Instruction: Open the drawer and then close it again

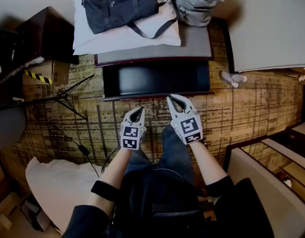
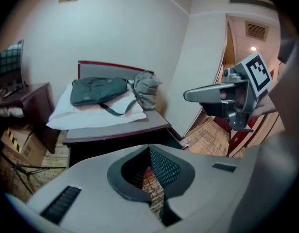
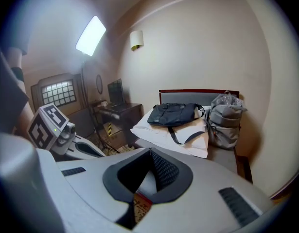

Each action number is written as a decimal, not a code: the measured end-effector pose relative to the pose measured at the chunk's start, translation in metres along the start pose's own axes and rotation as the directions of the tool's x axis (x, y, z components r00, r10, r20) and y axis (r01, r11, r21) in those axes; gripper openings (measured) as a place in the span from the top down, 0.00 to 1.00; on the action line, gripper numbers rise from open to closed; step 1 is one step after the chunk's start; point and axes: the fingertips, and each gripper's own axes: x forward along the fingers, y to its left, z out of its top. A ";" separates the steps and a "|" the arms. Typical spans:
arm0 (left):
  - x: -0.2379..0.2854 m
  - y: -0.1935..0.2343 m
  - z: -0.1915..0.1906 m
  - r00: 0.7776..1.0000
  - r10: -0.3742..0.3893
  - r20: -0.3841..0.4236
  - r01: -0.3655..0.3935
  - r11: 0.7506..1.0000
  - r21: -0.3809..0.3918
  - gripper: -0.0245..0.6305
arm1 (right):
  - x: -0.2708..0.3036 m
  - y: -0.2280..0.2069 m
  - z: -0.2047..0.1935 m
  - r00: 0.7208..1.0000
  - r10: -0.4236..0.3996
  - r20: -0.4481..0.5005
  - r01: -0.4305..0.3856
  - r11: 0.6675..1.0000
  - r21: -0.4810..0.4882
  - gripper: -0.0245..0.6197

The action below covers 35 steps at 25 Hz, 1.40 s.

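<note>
My left hand-held gripper (image 1: 140, 110) and right hand-held gripper (image 1: 171, 99) both have their jaws closed on nothing. They hover side by side just in front of the open drawer (image 1: 157, 79), with a dark bag (image 1: 120, 4) lying on the far side.

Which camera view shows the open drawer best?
The head view: it looks down into the drawer, pulled out and dark inside. The left gripper view shows only a dark sliver; in the right gripper view it is hidden.

L tongs (image 1: 138, 111) & R tongs (image 1: 173, 99) side by side, both closed, empty, angled fwd-down
</note>
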 end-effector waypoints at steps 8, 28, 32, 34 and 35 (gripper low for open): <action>0.095 0.010 -0.098 0.986 -0.032 -0.161 0.024 0.998 -0.055 0.96 | 0.062 0.004 -0.098 0.997 -0.013 -0.080 0.018 0.998 0.054 0.96; 0.249 0.068 -0.265 0.963 0.022 -0.270 -0.075 0.979 -0.187 0.96 | 0.191 -0.003 -0.297 0.983 -0.026 -0.182 0.046 0.993 0.107 0.96; 0.262 0.077 -0.272 0.962 0.049 -0.268 -0.103 0.976 -0.191 0.96 | 0.203 -0.001 -0.314 0.980 -0.023 -0.198 0.047 0.992 0.119 0.96; 0.268 0.080 -0.270 0.964 0.064 -0.259 -0.115 0.976 -0.185 0.96 | 0.206 -0.002 -0.320 0.979 -0.028 -0.203 0.055 0.990 0.132 0.96; 0.270 0.082 -0.269 0.965 0.073 -0.252 -0.122 0.975 -0.183 0.96 | 0.207 -0.003 -0.323 0.978 -0.029 -0.207 0.059 0.989 0.139 0.96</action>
